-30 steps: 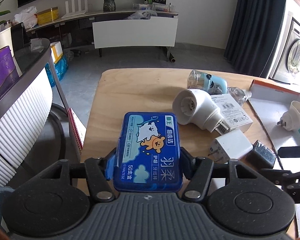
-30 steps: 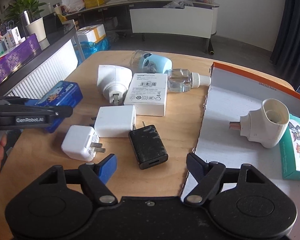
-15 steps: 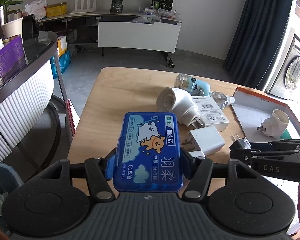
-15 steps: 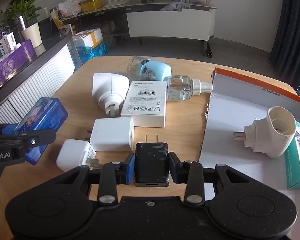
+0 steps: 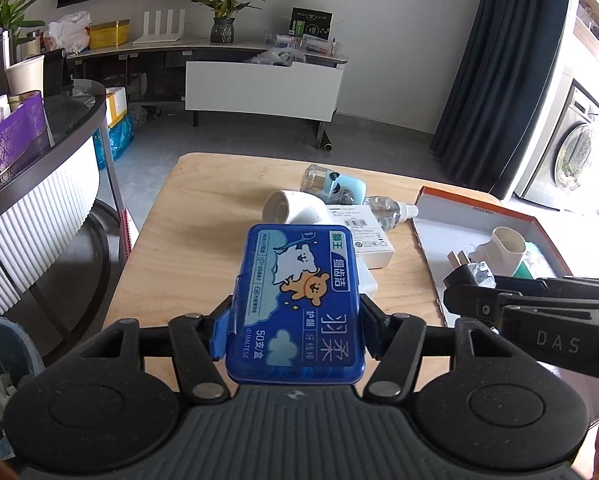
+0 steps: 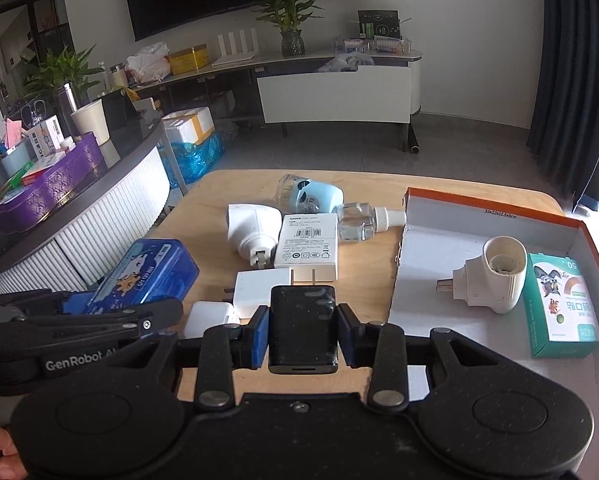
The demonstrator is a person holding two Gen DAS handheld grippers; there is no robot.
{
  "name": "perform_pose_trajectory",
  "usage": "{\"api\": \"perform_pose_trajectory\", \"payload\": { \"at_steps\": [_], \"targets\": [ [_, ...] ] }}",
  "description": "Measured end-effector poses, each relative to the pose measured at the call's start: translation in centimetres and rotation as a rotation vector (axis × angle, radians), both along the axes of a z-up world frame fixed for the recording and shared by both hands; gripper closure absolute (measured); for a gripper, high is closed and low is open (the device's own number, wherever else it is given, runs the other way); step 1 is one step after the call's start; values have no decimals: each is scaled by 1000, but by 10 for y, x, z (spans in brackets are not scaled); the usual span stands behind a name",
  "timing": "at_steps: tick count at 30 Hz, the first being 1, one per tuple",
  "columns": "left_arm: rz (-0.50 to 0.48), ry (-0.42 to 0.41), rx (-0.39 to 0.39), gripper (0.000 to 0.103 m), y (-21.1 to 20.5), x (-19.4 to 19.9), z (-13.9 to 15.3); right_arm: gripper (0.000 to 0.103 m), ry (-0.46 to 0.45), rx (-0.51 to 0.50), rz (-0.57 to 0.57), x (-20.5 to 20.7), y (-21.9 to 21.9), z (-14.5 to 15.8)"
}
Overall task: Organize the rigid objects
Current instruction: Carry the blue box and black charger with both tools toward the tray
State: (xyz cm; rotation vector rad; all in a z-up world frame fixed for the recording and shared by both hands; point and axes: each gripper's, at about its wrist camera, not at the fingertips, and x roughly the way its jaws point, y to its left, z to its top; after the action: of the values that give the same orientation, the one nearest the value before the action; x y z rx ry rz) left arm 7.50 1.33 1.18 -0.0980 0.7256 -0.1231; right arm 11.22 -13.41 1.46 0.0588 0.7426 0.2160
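Lifted off the table since a moment ago, the black charger (image 6: 302,322) sits clamped between the right gripper's (image 6: 302,332) fingers, prongs pointing forward. Just left of it, the left gripper (image 5: 295,332) holds the blue floss box (image 5: 297,304) level, squeezed between its pads.

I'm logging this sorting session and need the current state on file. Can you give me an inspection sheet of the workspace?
Surface: wooden table, with an orange-rimmed box on its right side.
Job's things: blue floss box in the left tool; black charger in the right tool. In the box: white plug-in, green carton.
Clutter: on the table, two white chargers, a white flat box, another white plug-in, a clear bottle, a light-blue device.
Grippers: both shut on their items.
Cables: nothing seen.
Surroundings: TV console, curtain, washing machine.
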Motion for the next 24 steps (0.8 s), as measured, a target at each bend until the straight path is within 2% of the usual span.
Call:
{"api": "perform_pose_trajectory", "payload": {
  "at_steps": [13, 24],
  "targets": [
    [-16, -19, 28, 41, -18, -14, 10, 59, -43, 9, -54, -34, -27, 19],
    [-44, -22, 27, 41, -33, -20, 11, 59, -47, 19, -101, -51, -53, 20]
  ]
}}
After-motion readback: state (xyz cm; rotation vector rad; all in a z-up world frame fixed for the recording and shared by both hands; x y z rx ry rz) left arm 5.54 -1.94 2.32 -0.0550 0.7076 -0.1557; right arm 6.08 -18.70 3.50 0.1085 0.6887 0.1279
